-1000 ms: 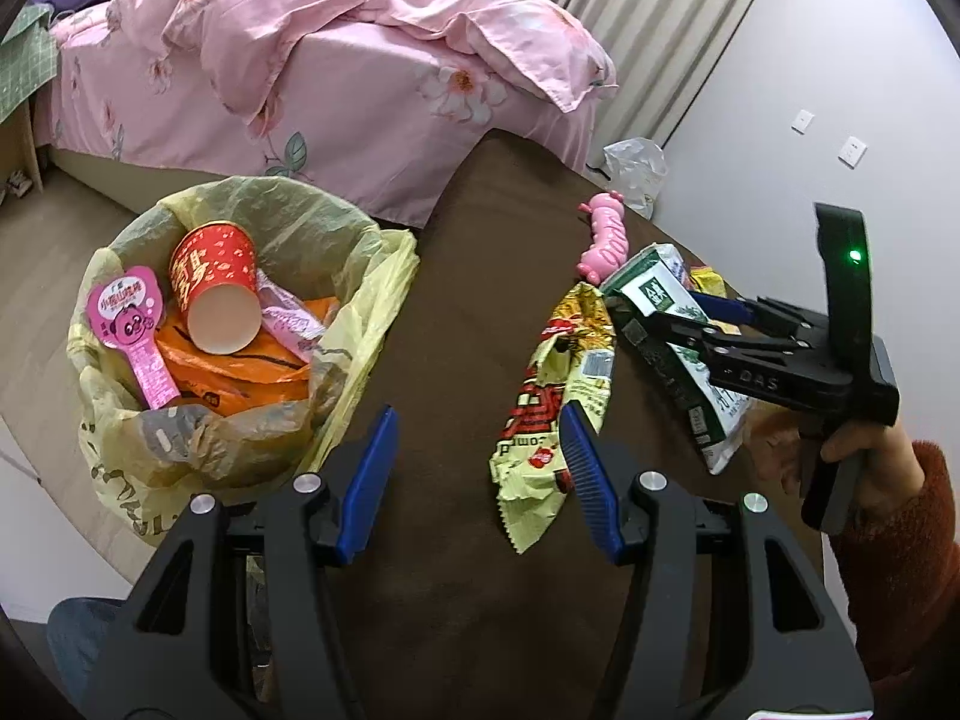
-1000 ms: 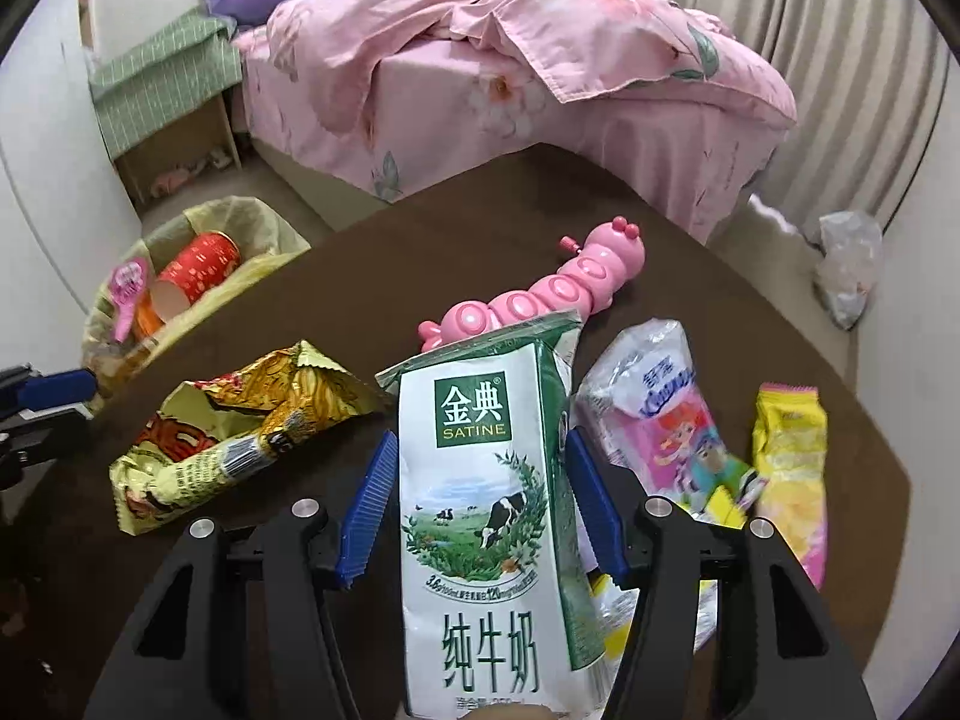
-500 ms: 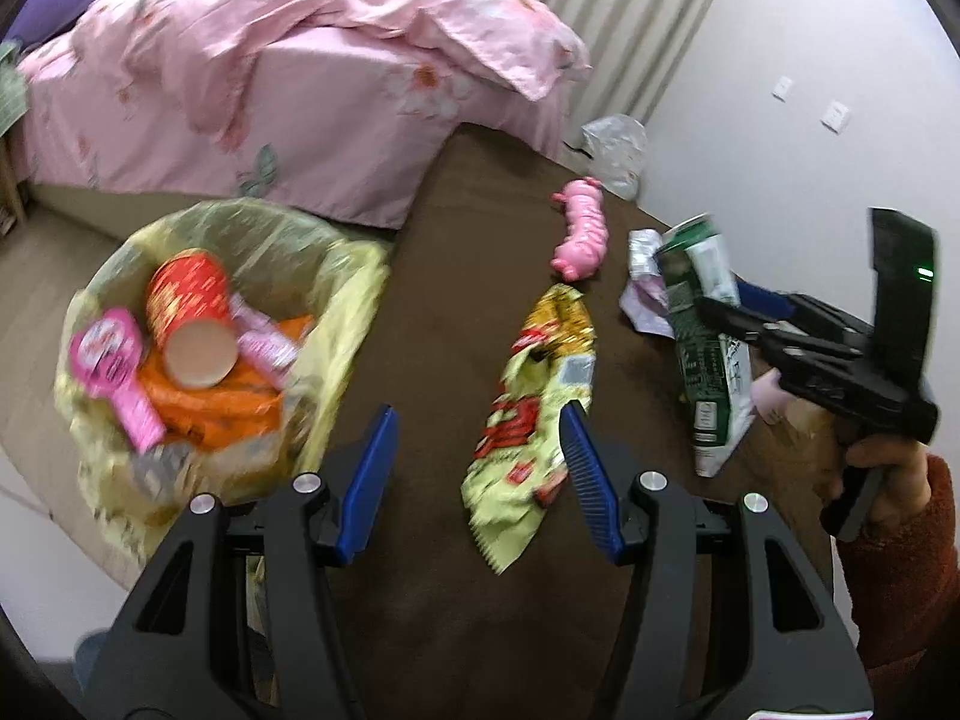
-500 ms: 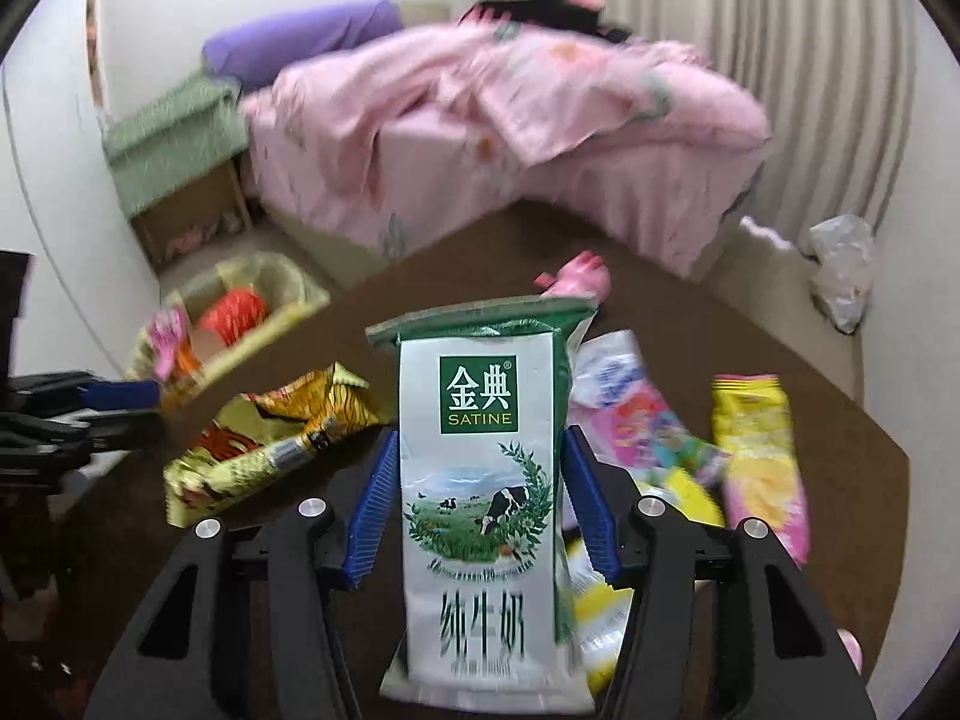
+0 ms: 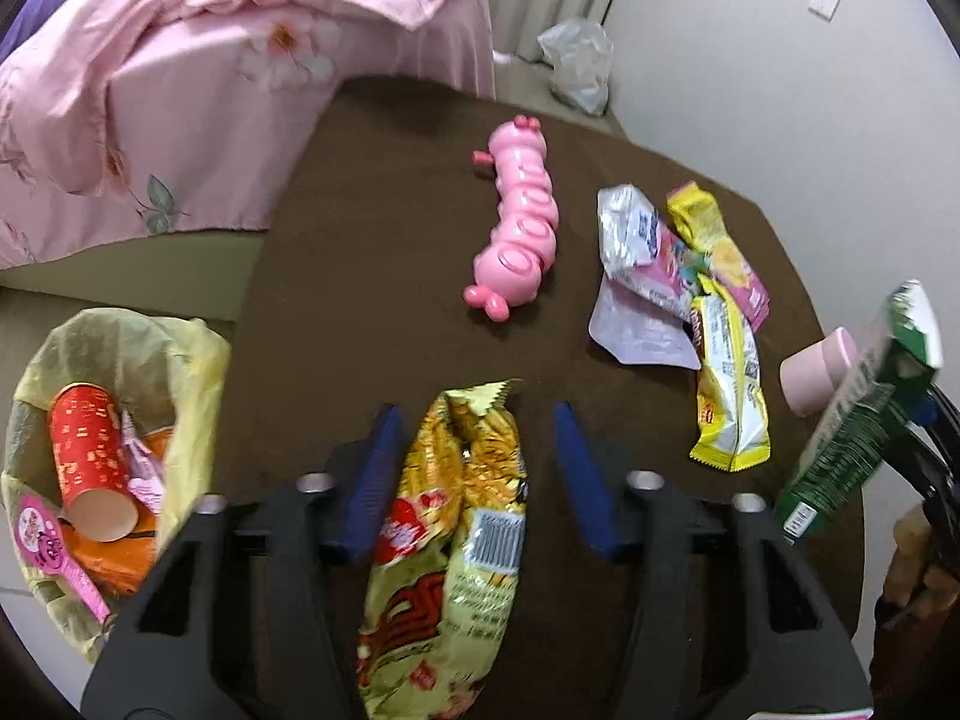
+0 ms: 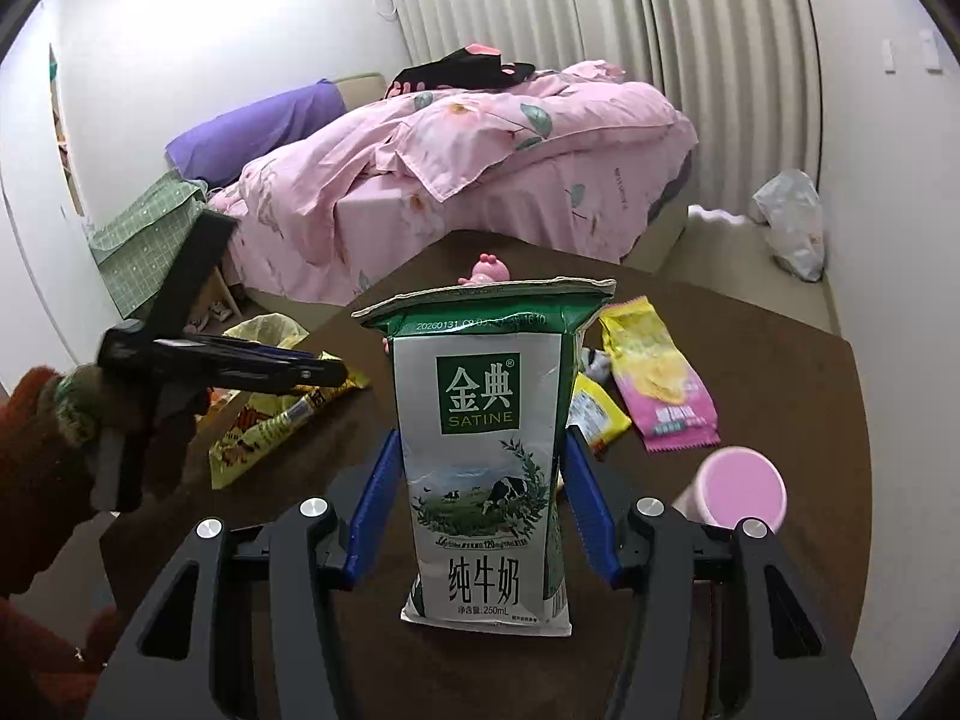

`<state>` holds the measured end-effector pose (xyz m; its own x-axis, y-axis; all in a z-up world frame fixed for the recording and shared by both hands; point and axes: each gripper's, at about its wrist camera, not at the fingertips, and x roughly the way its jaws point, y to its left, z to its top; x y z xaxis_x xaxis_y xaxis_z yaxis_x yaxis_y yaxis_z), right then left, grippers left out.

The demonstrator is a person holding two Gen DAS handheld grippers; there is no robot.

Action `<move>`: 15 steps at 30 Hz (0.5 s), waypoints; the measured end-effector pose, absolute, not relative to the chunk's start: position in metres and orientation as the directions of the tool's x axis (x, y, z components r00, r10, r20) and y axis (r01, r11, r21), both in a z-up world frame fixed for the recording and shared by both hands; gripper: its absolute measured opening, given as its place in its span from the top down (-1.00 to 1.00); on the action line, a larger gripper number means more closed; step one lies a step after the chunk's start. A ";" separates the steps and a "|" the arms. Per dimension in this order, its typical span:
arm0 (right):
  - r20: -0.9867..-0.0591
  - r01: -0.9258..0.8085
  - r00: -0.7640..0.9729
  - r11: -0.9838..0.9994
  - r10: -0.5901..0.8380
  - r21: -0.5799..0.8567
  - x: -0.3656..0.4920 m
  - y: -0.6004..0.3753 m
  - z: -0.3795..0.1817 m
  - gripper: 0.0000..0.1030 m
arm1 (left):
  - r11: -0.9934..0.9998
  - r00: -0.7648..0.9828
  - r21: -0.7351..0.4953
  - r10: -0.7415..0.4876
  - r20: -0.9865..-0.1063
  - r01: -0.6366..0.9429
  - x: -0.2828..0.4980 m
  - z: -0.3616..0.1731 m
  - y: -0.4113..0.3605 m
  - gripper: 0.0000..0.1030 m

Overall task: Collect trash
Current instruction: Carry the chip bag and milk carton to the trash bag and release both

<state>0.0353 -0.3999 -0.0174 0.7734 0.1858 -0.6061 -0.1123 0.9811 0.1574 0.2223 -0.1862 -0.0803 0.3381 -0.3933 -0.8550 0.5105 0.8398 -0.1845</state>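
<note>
A crumpled gold-and-red snack wrapper (image 5: 462, 516) lies on the brown table (image 5: 360, 240) between the jaws of my left gripper (image 5: 474, 438). Those jaws are closing; the left pad is at the wrapper's edge, while a gap remains at the right pad. My right gripper (image 6: 480, 480) is shut on a green-and-white milk carton (image 6: 480, 420) and holds it upright above the table. That carton (image 5: 858, 420) also shows at the right edge of the left wrist view. A yellow-bagged bin (image 5: 180, 372) stands off the table's left side with a red paper cup (image 5: 90, 462) inside.
A pink caterpillar toy (image 5: 522, 228) lies mid-table. Several more wrappers (image 5: 726, 384) and a pink cup (image 5: 819, 369) sit on the right part. A pink-covered bed (image 5: 180, 60) stands beyond the table. A white plastic bag (image 5: 576, 60) lies on the floor by the curtain.
My left gripper has moved from beside the bin across to the gold wrapper, which now lies between its narrowed jaws. My right gripper has risen with the milk carton.
</note>
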 end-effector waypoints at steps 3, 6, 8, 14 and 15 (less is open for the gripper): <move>-0.599 -0.110 0.779 0.981 0.184 0.157 0.030 -0.403 -0.017 0.01 | 0.833 0.335 -0.205 -0.414 -0.846 0.513 0.214 -0.077 -0.185 0.42; -0.588 -0.113 0.786 0.980 0.188 0.162 0.028 -0.405 -0.014 0.01 | 0.832 0.375 -0.217 -0.442 -0.815 0.510 0.202 -0.062 -0.178 0.42; -0.579 -0.118 0.793 0.979 0.192 0.164 0.028 -0.405 -0.012 0.01 | 0.831 0.415 -0.247 -0.478 -0.774 0.498 0.191 -0.046 -0.168 0.43; -0.546 -0.147 0.811 0.977 0.209 0.155 0.023 -0.397 -0.002 0.01 | 0.808 0.537 -0.338 -0.577 -0.616 0.482 0.165 0.000 -0.132 0.42; -0.541 -0.151 0.814 0.977 0.211 0.153 0.023 -0.394 0.001 0.01 | 0.806 0.560 -0.347 -0.586 -0.585 0.480 0.161 0.008 -0.126 0.42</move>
